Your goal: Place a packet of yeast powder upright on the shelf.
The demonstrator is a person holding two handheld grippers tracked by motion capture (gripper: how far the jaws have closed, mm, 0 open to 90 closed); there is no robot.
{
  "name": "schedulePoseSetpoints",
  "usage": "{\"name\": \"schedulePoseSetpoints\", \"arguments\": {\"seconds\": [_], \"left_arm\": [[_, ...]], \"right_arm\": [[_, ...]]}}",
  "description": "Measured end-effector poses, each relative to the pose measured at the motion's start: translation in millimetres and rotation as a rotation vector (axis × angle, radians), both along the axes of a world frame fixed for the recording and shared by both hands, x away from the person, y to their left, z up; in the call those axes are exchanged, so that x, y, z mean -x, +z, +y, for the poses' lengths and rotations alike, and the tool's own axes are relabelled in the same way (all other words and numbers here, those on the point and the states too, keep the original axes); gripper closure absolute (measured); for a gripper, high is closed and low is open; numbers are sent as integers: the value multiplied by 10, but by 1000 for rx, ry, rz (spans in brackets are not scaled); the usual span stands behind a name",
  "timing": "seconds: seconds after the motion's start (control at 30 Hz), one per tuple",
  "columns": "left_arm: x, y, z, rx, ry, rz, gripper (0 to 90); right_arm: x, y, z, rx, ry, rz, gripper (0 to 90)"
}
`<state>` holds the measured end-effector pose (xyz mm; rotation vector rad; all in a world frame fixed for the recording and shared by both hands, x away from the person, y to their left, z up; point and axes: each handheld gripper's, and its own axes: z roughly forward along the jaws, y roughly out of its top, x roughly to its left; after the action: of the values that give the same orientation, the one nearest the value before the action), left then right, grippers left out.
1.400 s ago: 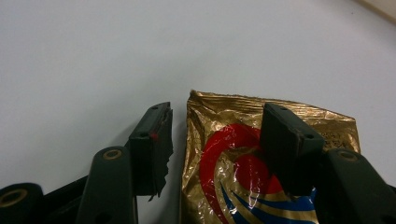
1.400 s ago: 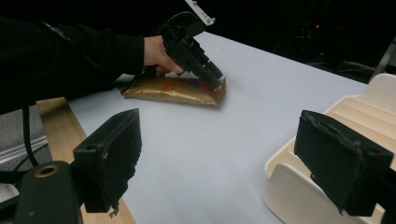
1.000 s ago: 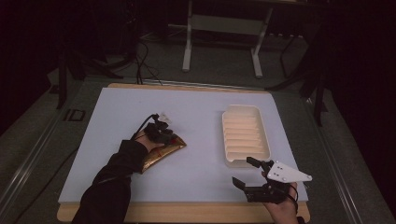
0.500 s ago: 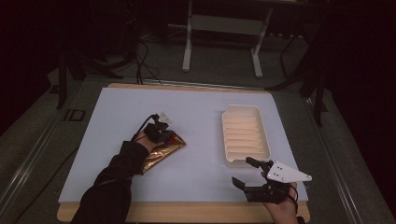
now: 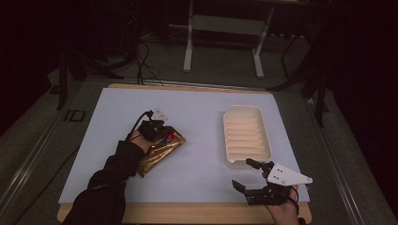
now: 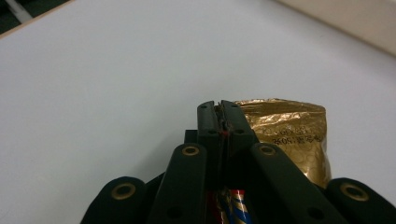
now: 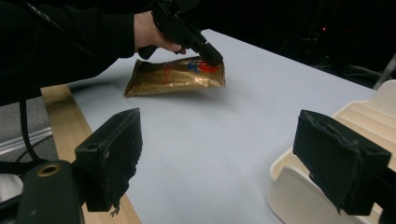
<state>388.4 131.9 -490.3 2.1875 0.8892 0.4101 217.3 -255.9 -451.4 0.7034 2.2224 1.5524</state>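
the left gripper [image 5: 162, 133] has its fingers pinched tight on one end of the gold bag [image 5: 159, 152]. that end is lifted up, and the far end looks low by the white counter [image 5: 197, 117]. the right gripper [image 5: 251, 176] sits near the front edge with its fingers wide apart, holding nothing, just beside the cream tray [image 5: 246, 136].

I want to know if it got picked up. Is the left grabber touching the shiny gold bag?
Touching. In the left gripper view, the left gripper has its jaws pinched shut on the edge of the gold bag.
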Motion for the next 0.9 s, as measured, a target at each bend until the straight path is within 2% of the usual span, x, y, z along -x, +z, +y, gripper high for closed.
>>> {"name": "schedulePoseSetpoints", "arguments": {"seconds": [0.13,0.23,0.3,0.33,0.47,0.53,0.67,0.9], "left_arm": [[63,99,44,16,0,-11,889],[134,181,82,17,11,-34,889],[184,235,118,26,19,-47,889],[213,261,138,33,21,-54,889],[327,358,223,65,25,-69,890],[391,397,254,76,27,-79,890],[538,470,273,87,25,-101,890],[780,602,244,92,-4,-125,891]], "right_arm": [[7,20,-20,-15,-3,-21,133],[4,35,-28,-54,39,-10,142],[-14,33,-17,-54,78,21,145],[-16,25,-8,-47,79,18,146],[8,41,27,-10,72,-35,146],[19,56,35,-3,64,-39,146],[15,65,42,18,38,-2,167],[20,76,32,7,18,-16,165]]}}
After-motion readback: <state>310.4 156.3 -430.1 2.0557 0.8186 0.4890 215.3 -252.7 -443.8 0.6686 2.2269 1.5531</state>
